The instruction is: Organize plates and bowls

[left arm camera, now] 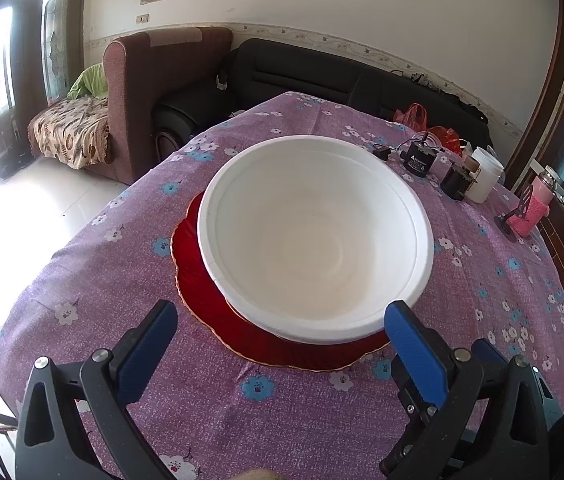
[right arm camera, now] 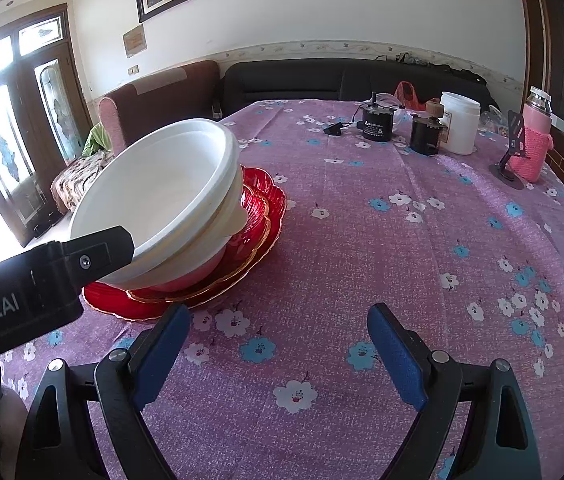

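A white bowl [left arm camera: 314,240] sits tilted on top of another white bowl [right arm camera: 201,256], stacked on red glass plates [left arm camera: 197,276] on the purple flowered tablecloth. In the right wrist view the top bowl [right arm camera: 161,196] leans toward the left, over the red plates [right arm camera: 261,216]. My left gripper [left arm camera: 282,328] is open, its blue pads just short of the bowl's near rim, holding nothing. Its black body [right arm camera: 41,276] shows at the left of the right wrist view. My right gripper [right arm camera: 279,328] is open and empty over bare cloth, to the right of the stack.
At the table's far right stand a black motor [right arm camera: 376,122], a small black part [right arm camera: 426,134], a white jar [right arm camera: 460,122], a pink-sleeved bottle [right arm camera: 532,148] and a phone stand [right arm camera: 510,160]. Sofas lie beyond the far edge.
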